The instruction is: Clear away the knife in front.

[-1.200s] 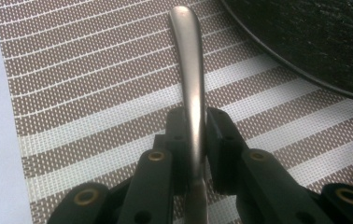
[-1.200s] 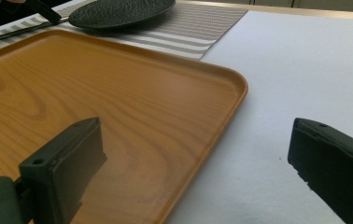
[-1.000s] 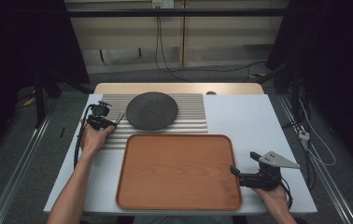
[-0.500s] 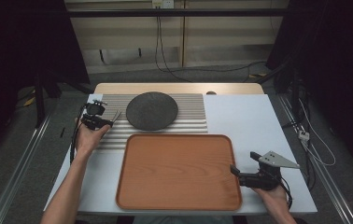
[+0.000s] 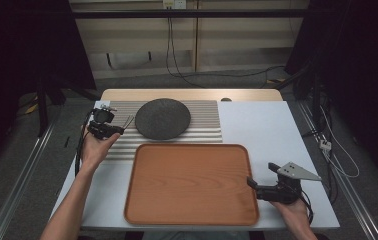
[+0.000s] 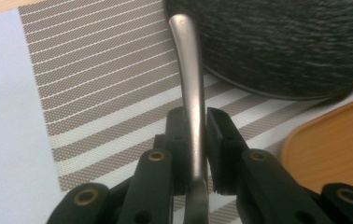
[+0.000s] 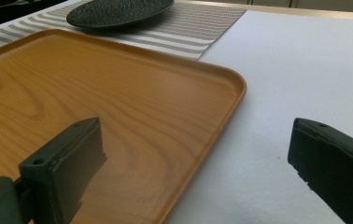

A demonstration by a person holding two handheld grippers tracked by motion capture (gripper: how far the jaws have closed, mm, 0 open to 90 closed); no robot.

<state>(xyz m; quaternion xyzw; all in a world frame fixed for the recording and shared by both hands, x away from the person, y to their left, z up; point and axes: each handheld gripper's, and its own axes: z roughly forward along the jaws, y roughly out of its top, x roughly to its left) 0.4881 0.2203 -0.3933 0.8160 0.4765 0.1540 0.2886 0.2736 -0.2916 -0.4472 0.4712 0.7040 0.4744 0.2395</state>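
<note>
Two black pads [image 6: 217, 140] of the left gripper [image 6: 195, 149] are pinching a slim, curved, brushed-metal utensil handle [image 6: 187, 79] edge-on, the steel squeezed narrowly between them. The handle is reaching out toward the round, dark, rough-textured stoneware plate [image 6: 286, 42], its tip lying just beside the plate's rim, above the beige-and-white striped woven placemat [image 6: 95, 88]. What sort of utensil it is I cannot tell; its working end is hidden beneath the jaws.

Risk one: the grip is sitting on a smooth, tapering, curved strip. Any sideways swing is likely to be pivoting the handle between the pads, and it could be slipping out and clattering onto the placemat or the plate.

Risk two: the tip is hanging so close to the plate's rim that a careless sweep could be knocking or scraping it.

In the high view the left gripper [image 5: 108, 126] is hovering left of the plate [image 5: 162, 118]. The right gripper [image 5: 263, 189], jaws spread wide on nothing, is resting well apart from the plate, at the right edge of the rectangular orange-brown wooden tray [image 5: 192, 185] on the white table [image 5: 267, 125]; a sudden closing there could be nudging the tray's rim.
</note>
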